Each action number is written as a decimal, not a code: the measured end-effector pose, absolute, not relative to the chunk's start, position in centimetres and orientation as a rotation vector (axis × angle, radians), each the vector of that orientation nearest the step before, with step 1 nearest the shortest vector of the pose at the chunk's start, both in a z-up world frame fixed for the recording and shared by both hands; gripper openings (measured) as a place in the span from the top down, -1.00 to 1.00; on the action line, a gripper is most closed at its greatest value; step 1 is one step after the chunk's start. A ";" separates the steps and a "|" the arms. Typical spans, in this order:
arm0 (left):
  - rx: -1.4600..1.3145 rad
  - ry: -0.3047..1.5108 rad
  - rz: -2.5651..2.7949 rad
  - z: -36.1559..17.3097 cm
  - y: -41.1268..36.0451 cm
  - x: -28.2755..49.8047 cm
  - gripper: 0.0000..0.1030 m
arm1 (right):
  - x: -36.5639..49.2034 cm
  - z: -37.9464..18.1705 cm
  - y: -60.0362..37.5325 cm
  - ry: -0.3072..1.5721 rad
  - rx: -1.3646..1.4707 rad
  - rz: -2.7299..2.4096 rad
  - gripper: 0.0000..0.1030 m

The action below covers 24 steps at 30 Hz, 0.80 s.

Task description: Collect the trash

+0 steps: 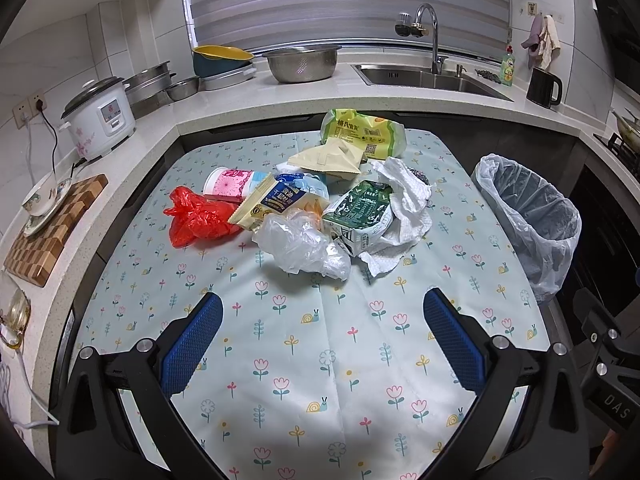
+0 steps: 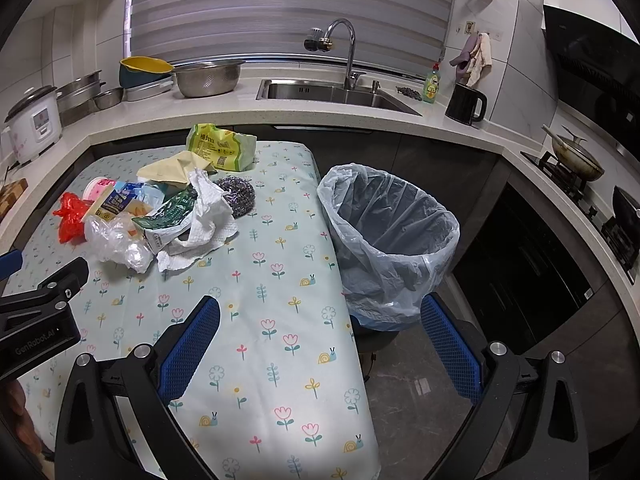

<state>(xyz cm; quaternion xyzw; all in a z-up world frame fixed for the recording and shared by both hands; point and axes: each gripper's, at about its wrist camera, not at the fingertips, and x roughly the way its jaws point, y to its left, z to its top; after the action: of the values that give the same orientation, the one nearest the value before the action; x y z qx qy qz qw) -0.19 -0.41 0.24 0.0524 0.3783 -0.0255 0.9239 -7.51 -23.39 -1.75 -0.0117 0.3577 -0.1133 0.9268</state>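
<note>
A heap of trash lies mid-table on the flowered cloth point(image 1: 320, 360): red plastic bag point(image 1: 196, 218), clear plastic bag point(image 1: 304, 246), green carton point(image 1: 360, 212), white paper towel point(image 1: 404, 200), pink cup point(image 1: 228, 184), yellow snack wrapper point(image 1: 272, 200), green-yellow packet point(image 1: 362, 132) and steel scourer point(image 2: 239, 195). A bin lined with a clear bag point(image 2: 390, 236) stands off the table's right edge. My left gripper point(image 1: 322, 336) is open and empty, hovering short of the heap. My right gripper point(image 2: 320, 340) is open and empty over the table's right edge, near the bin.
A counter wraps around behind, with a rice cooker point(image 1: 100, 118), steel bowls point(image 1: 300, 63), a sink point(image 2: 336, 94) with tap, a black kettle point(image 2: 466, 104) and a chopping board point(image 1: 52, 228). A stove with a pan point(image 2: 576, 158) is at the right.
</note>
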 end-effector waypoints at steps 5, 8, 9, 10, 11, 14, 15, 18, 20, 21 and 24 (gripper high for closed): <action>0.107 0.775 -0.052 0.2 -0.4 -0.2 -0.86 | -7.5 -1.8 -23.4 0.732 -0.025 -0.233 -0.87; 0.108 0.775 -0.052 0.2 -0.3 -0.1 -0.86 | -7.5 -1.8 -23.4 0.733 -0.021 -0.233 -0.87; 0.108 0.775 -0.052 0.2 -0.3 -0.1 -0.86 | -7.5 -1.8 -23.4 0.733 -0.022 -0.233 -0.87; 0.109 0.775 -0.052 0.2 -0.4 -0.2 -0.86 | -7.5 -1.7 -23.4 0.733 -0.023 -0.233 -0.87; 0.108 0.776 -0.053 0.2 -0.4 -0.2 -0.86 | -7.5 -1.7 -23.4 0.733 -0.023 -0.233 -0.87; 0.108 0.775 -0.051 0.2 -0.4 -0.2 -0.86 | -7.5 -1.7 -23.4 0.733 -0.020 -0.232 -0.87; 0.108 0.776 -0.053 0.2 -0.3 -0.1 -0.86 | -7.5 -1.7 -23.4 0.733 -0.020 -0.232 -0.87; 0.107 0.777 -0.053 0.2 -0.4 -0.1 -0.86 | -7.4 -1.7 -23.4 0.732 -0.025 -0.233 -0.87; 0.108 0.777 -0.052 0.1 -0.3 -0.2 -0.86 | -7.4 -1.7 -23.4 0.733 -0.022 -0.232 -0.87; 0.107 0.776 -0.052 0.1 -0.3 -0.2 -0.86 | -7.4 -1.7 -23.4 0.733 -0.020 -0.233 -0.87; 0.108 0.776 -0.053 0.1 -0.3 -0.2 -0.86 | -7.4 -1.6 -23.3 0.733 -0.022 -0.233 -0.87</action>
<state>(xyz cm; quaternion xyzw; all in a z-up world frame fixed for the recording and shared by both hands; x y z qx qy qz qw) -0.20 -0.27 0.10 0.0525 0.3783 -0.0258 0.9238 -7.37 -23.32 -1.65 -0.0110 0.3575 -0.1136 0.9269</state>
